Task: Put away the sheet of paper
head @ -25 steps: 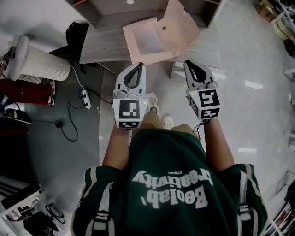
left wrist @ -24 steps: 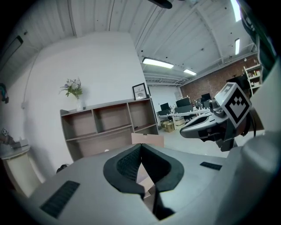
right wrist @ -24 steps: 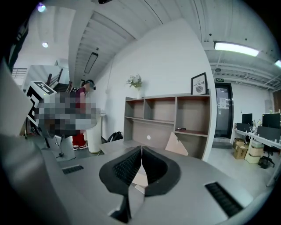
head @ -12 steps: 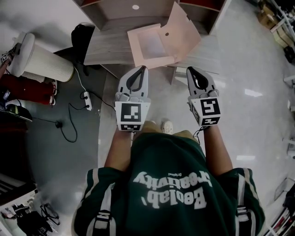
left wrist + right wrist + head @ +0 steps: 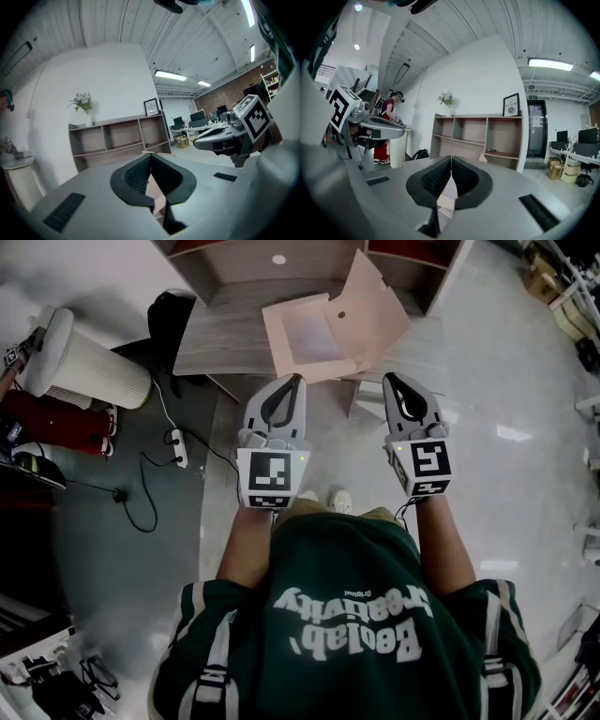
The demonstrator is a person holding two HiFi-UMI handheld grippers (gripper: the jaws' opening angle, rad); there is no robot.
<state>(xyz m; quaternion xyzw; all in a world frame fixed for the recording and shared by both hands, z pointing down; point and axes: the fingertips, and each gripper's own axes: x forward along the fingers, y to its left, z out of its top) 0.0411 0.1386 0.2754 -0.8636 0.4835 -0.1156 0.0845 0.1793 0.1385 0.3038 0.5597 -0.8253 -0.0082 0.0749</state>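
Observation:
An open pinkish cardboard box (image 5: 314, 334) lies on a low wooden table (image 5: 220, 334), its lid (image 5: 375, 301) tilted up to the right. A paler rectangle shows inside its tray; I cannot tell whether it is the sheet of paper. My left gripper (image 5: 296, 381) and right gripper (image 5: 390, 379) hover side by side over the floor just short of the table, both shut and empty. The left gripper view has its jaws (image 5: 150, 155) closed tip to tip. The right gripper's jaws (image 5: 451, 158) are closed too, with a bit of the box visible below them.
A wooden shelf unit (image 5: 272, 259) stands behind the table. On the left are a white cylinder (image 5: 84, 367), a black bag (image 5: 169, 310) and floor cables with a power strip (image 5: 175, 442). A person in red trousers (image 5: 384, 140) stands to the left.
The person has stepped slightly closer to the table, so the box sits a little higher and further right in view. Both grippers stay shut and side by side.

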